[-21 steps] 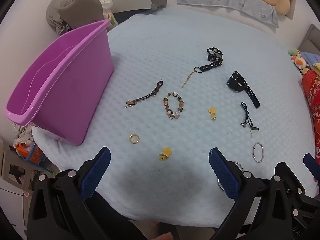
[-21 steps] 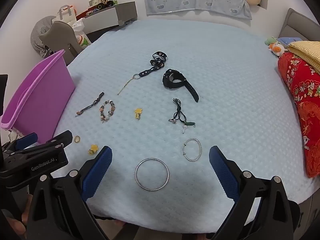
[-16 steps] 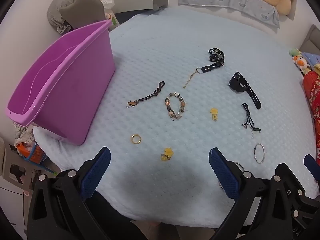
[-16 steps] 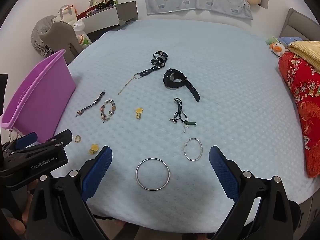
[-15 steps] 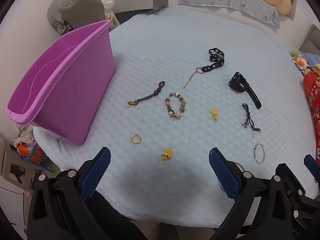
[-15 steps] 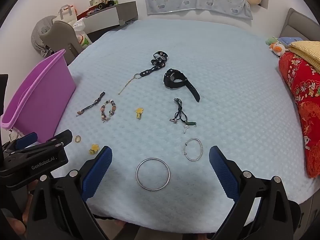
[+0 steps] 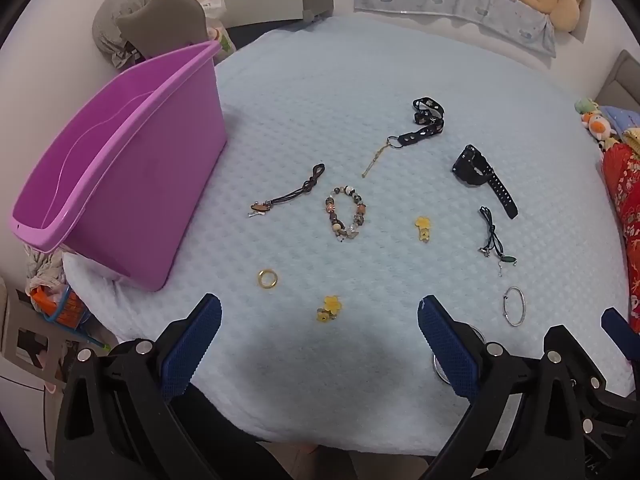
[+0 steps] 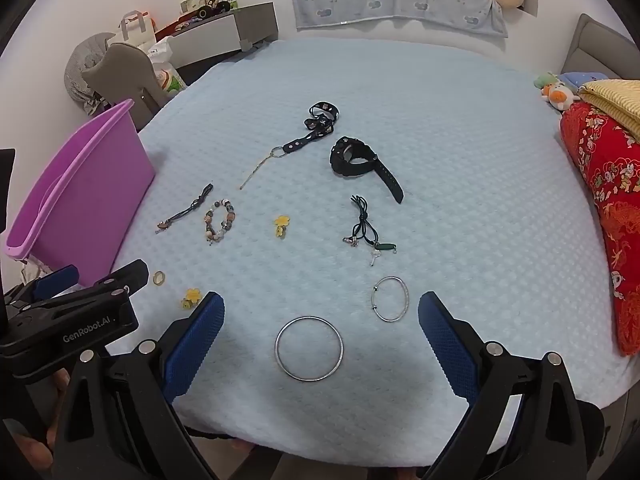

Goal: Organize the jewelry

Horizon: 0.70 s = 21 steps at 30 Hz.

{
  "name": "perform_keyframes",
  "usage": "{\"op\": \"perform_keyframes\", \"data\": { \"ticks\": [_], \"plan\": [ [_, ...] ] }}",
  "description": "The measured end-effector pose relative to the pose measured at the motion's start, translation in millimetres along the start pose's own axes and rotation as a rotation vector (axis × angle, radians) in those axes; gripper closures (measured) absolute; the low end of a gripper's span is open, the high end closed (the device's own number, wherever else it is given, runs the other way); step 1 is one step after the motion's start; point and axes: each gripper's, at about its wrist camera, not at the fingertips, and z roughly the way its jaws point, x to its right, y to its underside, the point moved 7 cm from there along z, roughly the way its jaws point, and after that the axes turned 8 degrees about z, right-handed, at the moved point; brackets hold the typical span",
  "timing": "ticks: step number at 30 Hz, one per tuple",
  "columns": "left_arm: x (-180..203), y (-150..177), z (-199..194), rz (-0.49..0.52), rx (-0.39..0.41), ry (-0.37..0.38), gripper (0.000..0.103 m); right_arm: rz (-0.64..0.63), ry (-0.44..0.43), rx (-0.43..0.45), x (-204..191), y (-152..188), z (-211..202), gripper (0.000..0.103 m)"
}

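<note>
Barely any change: both views have drifted a touch since the earlier frames, and nothing on the bed (image 8: 460,128) has shifted. The purple bin (image 7: 120,168) sits empty at the bed's left edge, so sorting hasn't begun. Left gripper (image 7: 320,344) and right gripper (image 8: 320,340) hang spread wide, holding nothing. The large silver bangle (image 8: 309,349) lies by the near edge between the right gripper's jaws; the gold ring (image 7: 267,279) sits near the bin.
</note>
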Motion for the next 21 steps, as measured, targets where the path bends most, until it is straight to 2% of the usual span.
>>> {"op": "perform_keyframes", "data": {
  "ticks": [21],
  "plan": [
    [3.6, 1.6, -1.2, 0.006, 0.002, -0.001, 0.006, 0.013, -0.019, -0.004, 4.4, 0.1, -1.8, 0.01]
  ]
}}
